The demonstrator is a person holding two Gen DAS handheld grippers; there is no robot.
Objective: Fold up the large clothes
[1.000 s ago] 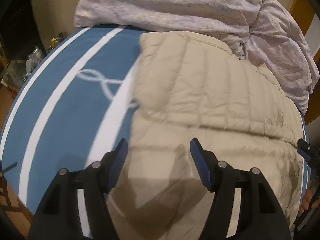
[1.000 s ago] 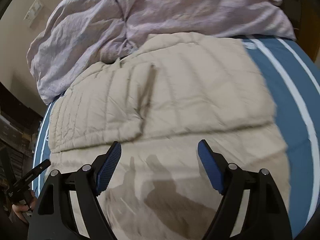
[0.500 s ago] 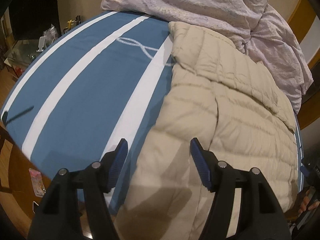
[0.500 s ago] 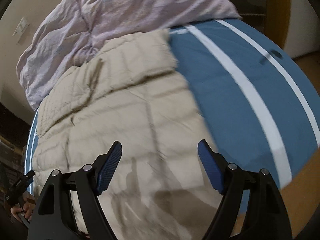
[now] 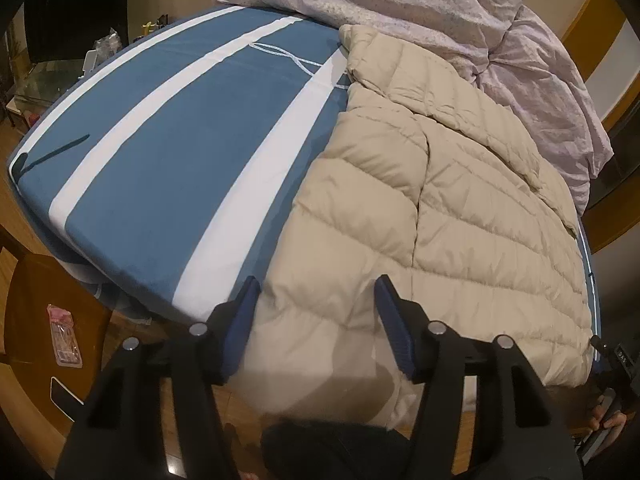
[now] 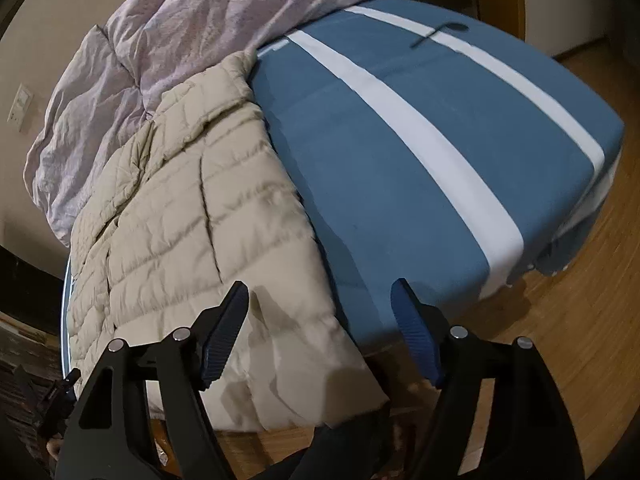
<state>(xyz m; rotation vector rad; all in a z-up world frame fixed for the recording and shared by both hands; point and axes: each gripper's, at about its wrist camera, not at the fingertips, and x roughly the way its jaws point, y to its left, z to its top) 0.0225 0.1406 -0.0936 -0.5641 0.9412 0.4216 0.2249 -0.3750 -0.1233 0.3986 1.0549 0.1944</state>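
Note:
A large beige quilted down coat (image 5: 440, 216) lies flat along one side of the bed, its near end hanging over the bed's edge. It also shows in the right wrist view (image 6: 192, 216). My left gripper (image 5: 316, 320) is open and empty, held above the coat's near hanging end. My right gripper (image 6: 320, 320) is open and empty, above the coat's near edge where it meets the blue sheet. Neither gripper touches the coat.
The bed has a blue sheet with white stripes (image 5: 168, 152) (image 6: 420, 140). A crumpled lilac duvet (image 5: 420, 4) (image 6: 180, 36) is heaped at the far end. Wooden floor (image 6: 580, 320) surrounds the bed. A chair with a pink packet (image 5: 64, 336) stands at left.
Both grippers have pulled back and up from over the coat to the bed's near edge. The views have swung apart, showing more sheet and floor. The coat has not visibly moved.

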